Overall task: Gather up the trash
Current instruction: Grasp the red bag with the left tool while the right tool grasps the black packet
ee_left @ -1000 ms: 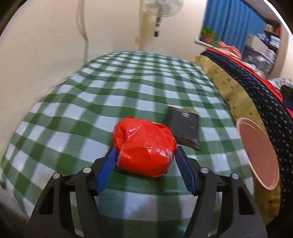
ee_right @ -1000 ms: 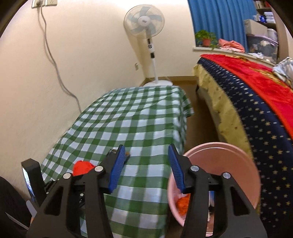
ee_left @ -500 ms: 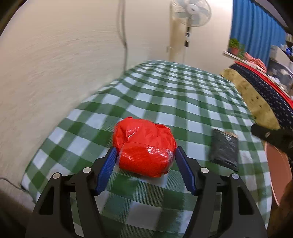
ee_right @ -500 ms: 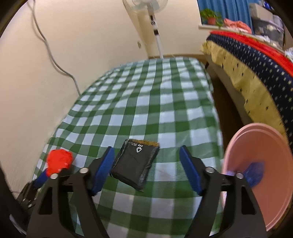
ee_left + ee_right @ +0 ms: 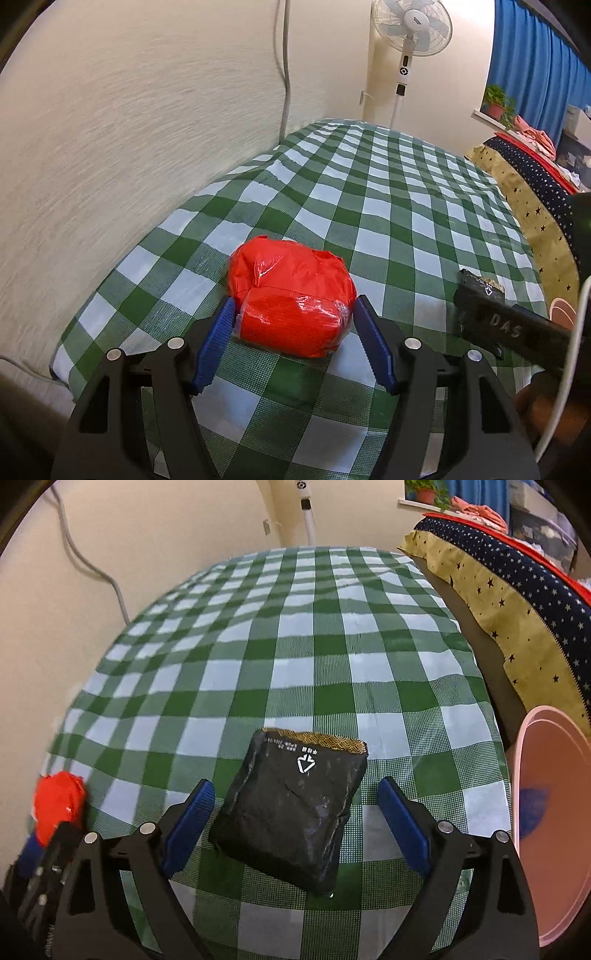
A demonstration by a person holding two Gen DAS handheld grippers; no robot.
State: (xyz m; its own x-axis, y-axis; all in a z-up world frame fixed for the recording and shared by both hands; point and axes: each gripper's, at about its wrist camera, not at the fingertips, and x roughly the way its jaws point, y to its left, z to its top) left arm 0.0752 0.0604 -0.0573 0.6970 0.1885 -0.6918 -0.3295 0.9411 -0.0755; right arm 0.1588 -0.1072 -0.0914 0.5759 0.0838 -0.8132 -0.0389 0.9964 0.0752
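Looking down on a tabletop (image 5: pixel 406 206) covered in green-and-white checked cloth, running beside a cream wall (image 5: pixel 129 129) towards a standing fan (image 5: pixel 410 22), a blue curtain (image 5: pixel 535 74) and a potted plant (image 5: pixel 496 101) on the sill. Clenching the left tool (image 5: pixel 294 304) on a red plastic-wrapped bundle (image 5: pixel 291 291) near the wall-side corner of the tabletop, both blue ribbed pads (image 5: pixel 214 343) pressing against its flanks; whether the bundle is resting on the cloth or riding just above it, impossible to tell. Holding the right tool (image 5: pixel 295 788) released and spread wide, its jaws having just been opening, straddling a black packet (image 5: pixel 291 812) lying flat on the cloth, with both pads standing clear of its sides. Showing on the packet's upper face a white downward-pointing arrow mark (image 5: pixel 306 764) and a row of small white characters beside it, too small to read, plus a gold patterned band along its far edge. Catching, in the left wrist view, pale lettering reading "DAS" (image 5: pixel 506 328) on the black body of the right tool, close to the packet's corner. Passing, just off the tabletop's edge on the right, a pink basin (image 5: pixel 554 812) with something blue (image 5: pixel 532 808) inside, and beyond it a bed cover (image 5: pixel 517 590) in yellow and navy, printed with stars.
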